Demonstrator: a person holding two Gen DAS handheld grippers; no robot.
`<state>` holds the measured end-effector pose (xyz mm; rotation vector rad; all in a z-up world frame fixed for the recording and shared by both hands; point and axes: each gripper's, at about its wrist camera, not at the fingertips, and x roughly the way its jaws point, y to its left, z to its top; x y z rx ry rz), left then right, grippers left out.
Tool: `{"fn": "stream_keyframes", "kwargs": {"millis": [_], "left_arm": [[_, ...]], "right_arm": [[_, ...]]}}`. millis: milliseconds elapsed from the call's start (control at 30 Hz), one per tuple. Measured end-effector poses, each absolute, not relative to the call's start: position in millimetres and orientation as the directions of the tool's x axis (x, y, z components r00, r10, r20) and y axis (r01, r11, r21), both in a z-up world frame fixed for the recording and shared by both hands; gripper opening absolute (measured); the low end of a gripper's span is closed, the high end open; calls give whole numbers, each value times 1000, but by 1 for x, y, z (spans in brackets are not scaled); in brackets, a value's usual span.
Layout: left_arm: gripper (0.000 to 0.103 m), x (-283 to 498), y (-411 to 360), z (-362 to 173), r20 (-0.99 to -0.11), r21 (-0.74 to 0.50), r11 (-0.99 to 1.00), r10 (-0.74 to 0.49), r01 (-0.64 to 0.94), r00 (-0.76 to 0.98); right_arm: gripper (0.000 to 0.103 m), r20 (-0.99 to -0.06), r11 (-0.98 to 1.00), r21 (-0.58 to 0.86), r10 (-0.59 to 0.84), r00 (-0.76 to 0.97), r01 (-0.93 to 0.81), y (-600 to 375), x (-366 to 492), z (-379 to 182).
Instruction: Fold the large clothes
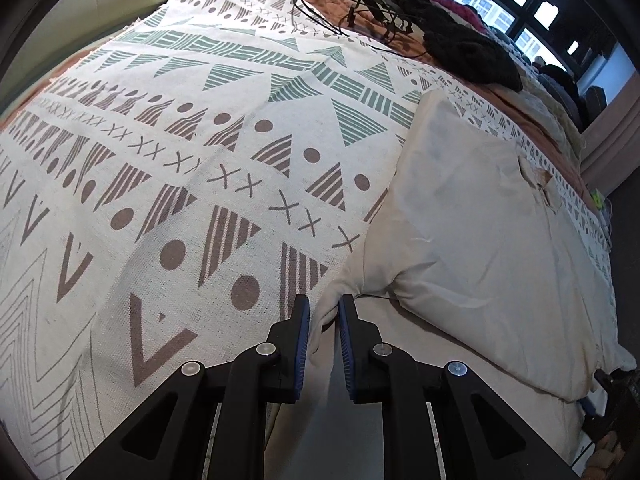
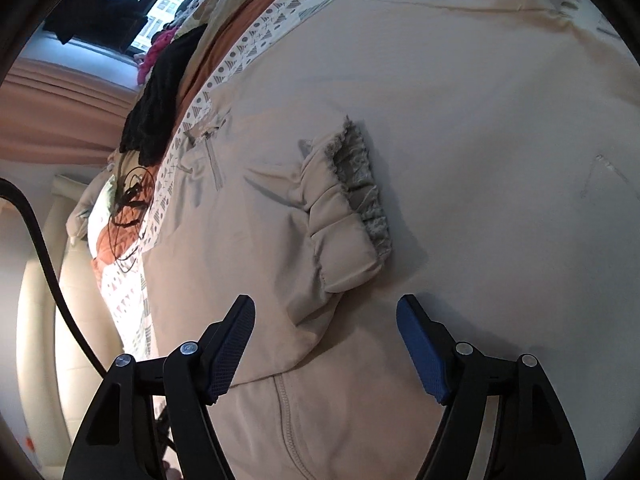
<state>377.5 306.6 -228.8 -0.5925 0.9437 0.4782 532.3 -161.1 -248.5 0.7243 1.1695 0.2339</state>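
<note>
Here the cream jacket (image 2: 440, 100) lies spread flat on the bed, over a patterned blanket (image 1: 180, 152), toward the bed's near edge and the side nearest the window. One sleeve (image 2: 320, 260) is folded in across the body, its elastic cuff (image 2: 360, 192) resting on the chest panel — the fold looks partly done.

The left gripper (image 1: 324, 308) has its fingers closed on a bunched edge of the jacket, cloth pinched between the blue pads (likely to anchor that side so the fabric does not slide while the other hand works). The right gripper (image 2: 326, 312) hovers over the folded sleeve with fingers spread wide and nothing pinched; the sleeve fabric lies below them, untouched as far as I can tell.

A black knit garment (image 1: 460, 44) and a tangle of cables (image 1: 344, 8) sit toward the far edge — well clear of the work.
</note>
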Motion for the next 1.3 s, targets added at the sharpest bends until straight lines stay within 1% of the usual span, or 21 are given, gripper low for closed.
{"fn": "stream_keyframes", "kwargs": {"millis": [33,67,100,133,233,300,500,767,800,867,900,933,1000,1067,1167,1233,1300], "left_arm": [[16,379,305,-230,-856,-243,751,131,-614,500],[16,381,304,-230,-857,-231,757,139,-611,496],[16,382,304,-231,-858,-220,763,145,-608,493],[16,384,304,-231,-859,-211,768,149,-604,490],[16,387,307,-233,-861,-207,771,148,-602,486],[16,388,309,-234,-862,-212,769,144,-604,486],[16,392,310,-234,-866,-209,768,142,-605,480],[16,385,318,-229,-860,-291,716,95,-635,501],[17,383,318,-227,-856,-304,708,89,-637,509],[19,379,318,-220,-843,-336,695,80,-636,532],[25,377,317,-216,-832,-355,690,75,-631,550],[31,374,316,-211,-819,-374,685,72,-625,569],[67,369,312,-199,-789,-408,676,78,-614,610],[78,364,306,-185,-748,-440,671,95,-597,657],[79,361,295,-167,-699,-486,674,82,-557,710],[79,361,287,-157,-670,-511,679,71,-528,739],[79,362,280,-150,-658,-529,674,59,-516,751]], "right_arm": [[62,-746,750,635,533,399,184,-157,535,-252],[54,-742,752,636,536,403,171,-155,538,-255],[33,-744,759,631,533,403,160,-152,543,-257],[23,-745,761,629,533,402,157,-149,547,-260],[18,-730,757,638,539,421,137,-145,558,-263],[17,-720,765,635,535,441,108,-140,565,-262],[15,-721,770,629,528,450,105,-133,587,-265],[15,-723,782,618,525,449,80,-126,600,-265],[17,-727,788,610,518,450,78,-128,598,-263],[28,-736,800,595,504,452,76,-130,595,-258],[37,-741,805,588,496,453,80,-132,593,-254],[44,-739,805,588,493,459,81,-135,592,-250],[49,-730,806,586,484,483,77,-142,585,-240],[51,-733,827,558,449,512,73,-148,575,-226],[53,-720,843,536,427,547,49,-158,559,-207],[56,-714,848,528,416,564,44,-165,548,-197],[56,-707,854,519,402,582,42,-173,535,-186]]}}
